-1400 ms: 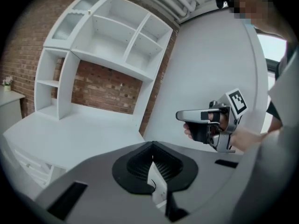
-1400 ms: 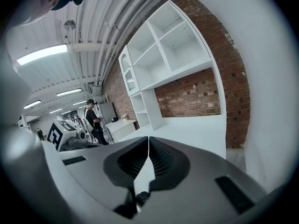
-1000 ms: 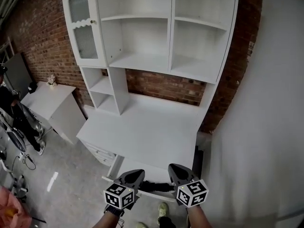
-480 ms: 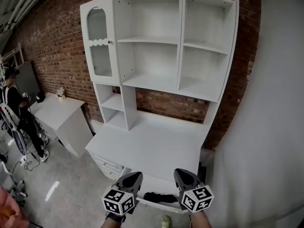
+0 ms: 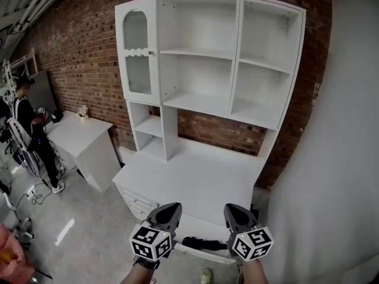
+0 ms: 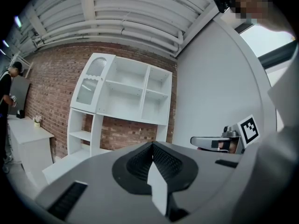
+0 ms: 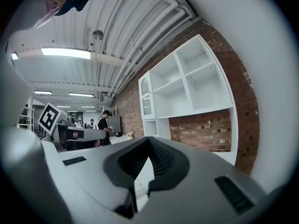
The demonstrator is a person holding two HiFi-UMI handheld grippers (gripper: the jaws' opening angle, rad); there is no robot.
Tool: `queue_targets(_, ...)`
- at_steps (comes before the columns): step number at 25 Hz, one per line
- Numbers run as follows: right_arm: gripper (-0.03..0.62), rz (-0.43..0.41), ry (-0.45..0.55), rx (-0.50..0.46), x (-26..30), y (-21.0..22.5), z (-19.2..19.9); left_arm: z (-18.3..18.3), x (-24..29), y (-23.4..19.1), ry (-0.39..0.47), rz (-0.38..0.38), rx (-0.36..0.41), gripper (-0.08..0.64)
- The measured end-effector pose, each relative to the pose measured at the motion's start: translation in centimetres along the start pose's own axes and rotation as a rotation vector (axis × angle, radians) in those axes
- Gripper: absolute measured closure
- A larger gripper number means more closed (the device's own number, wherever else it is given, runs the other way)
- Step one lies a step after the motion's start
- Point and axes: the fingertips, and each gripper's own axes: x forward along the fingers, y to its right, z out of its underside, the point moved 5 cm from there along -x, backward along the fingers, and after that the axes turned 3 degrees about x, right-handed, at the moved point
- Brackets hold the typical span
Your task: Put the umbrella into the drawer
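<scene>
The umbrella (image 5: 204,243) is seen lying crosswise in the open drawer (image 5: 198,228), below and between the 2 empty grippers; the left gripper (image 5: 170,210) and right gripper (image 5: 233,212) are both clenched.

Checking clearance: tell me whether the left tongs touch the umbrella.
Apart. Left gripper view shows the left tongs shut, empty, facing the shelves; head view shows the umbrella lying in the drawer.

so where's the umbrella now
Head view, bottom centre: the umbrella lies in the open drawer under the desk, between the left gripper and the right gripper.
</scene>
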Motion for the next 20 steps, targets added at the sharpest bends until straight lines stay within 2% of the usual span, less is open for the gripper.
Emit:
queue_targets(12, 0.588, -0.006, 0.029, 0.000, -1.4, -1.2, -0.9, -0.7, -1.6, 0.4, 0.010, -0.009, 0.010, 0.554)
queue_targets(20, 0.589, 0.018, 0.043, -0.014, -1.8, -0.3, -1.2, -1.2, -1.5, 0.4, 0.026, -0.025, 0.028, 0.554)
